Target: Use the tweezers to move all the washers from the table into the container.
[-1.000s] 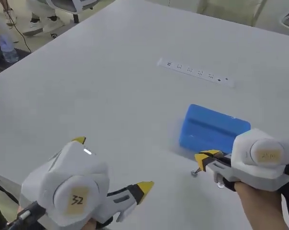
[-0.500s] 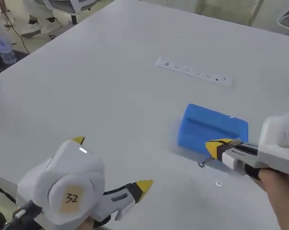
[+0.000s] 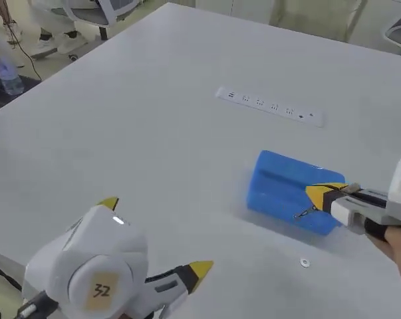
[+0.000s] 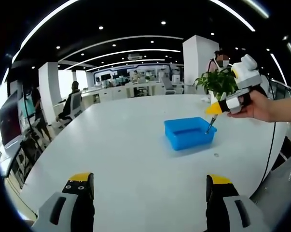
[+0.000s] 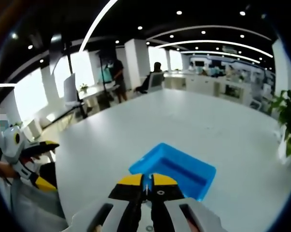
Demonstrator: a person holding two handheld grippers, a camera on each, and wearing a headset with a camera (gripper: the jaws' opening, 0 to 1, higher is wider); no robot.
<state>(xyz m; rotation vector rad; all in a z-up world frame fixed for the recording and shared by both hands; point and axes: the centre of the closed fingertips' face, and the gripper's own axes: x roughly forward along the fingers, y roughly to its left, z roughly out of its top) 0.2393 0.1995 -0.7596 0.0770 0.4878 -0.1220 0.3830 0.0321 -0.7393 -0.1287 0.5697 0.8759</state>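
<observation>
A blue open container stands on the white table. My right gripper is shut on thin metal tweezers, which slant down over the container's near right edge. Something small sits at their tip; I cannot tell whether it is a washer. One small washer lies on the table in front of the container. In the left gripper view the container lies ahead, with the washer beside it. My left gripper hovers open at the near left, holding nothing. The right gripper view looks down on the container.
A white power strip lies beyond the container. Office chairs and a water bottle stand on the floor past the table's far left edge. A potted plant is behind the right hand in the left gripper view.
The right gripper has lifted the tweezers from the table near the washer and carried them rightwards and further away to the container's near edge. The left gripper has stayed in place.
</observation>
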